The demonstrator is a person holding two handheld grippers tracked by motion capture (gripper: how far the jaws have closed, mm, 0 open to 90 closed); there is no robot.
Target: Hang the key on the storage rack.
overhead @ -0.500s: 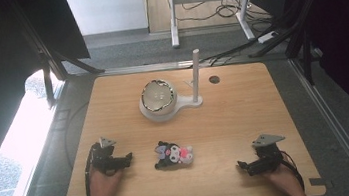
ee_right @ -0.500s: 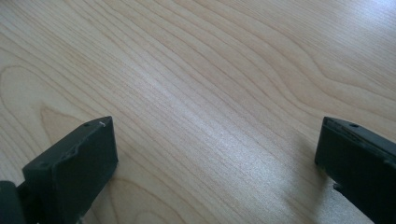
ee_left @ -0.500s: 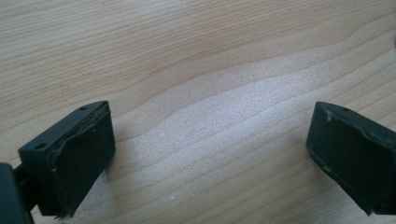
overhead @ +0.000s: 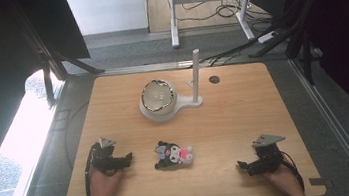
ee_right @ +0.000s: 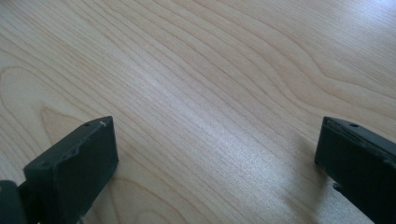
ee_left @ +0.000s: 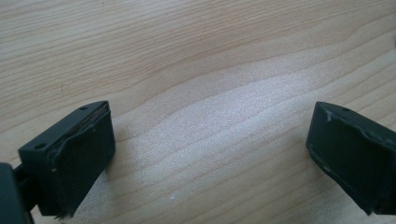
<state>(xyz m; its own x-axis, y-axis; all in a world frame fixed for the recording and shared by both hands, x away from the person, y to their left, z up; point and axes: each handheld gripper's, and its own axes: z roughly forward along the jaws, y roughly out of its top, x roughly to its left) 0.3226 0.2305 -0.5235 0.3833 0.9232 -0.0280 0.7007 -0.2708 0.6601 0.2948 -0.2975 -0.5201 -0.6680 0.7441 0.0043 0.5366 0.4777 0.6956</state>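
Note:
A small black, white and pink plush toy (overhead: 173,154) lies on the wooden table (overhead: 245,114) near the front middle. My left gripper (overhead: 125,159) rests on the table just left of the toy, pointing toward it; in the left gripper view its jaws stand wide apart (ee_left: 210,158) over bare wood. My right gripper (overhead: 244,166) sits at the front right, pointing left, apart from the toy; its jaws are also wide apart (ee_right: 215,163) with nothing between them. A white stand with a shiny round bowl (overhead: 158,98) and an upright white post (overhead: 195,73) is at the table's back middle.
A small dark round hole (overhead: 214,79) is in the table near the back right. Past the table's far edge are a white desk frame (overhead: 206,3) and cables on the floor. Dark curtains hang on both sides.

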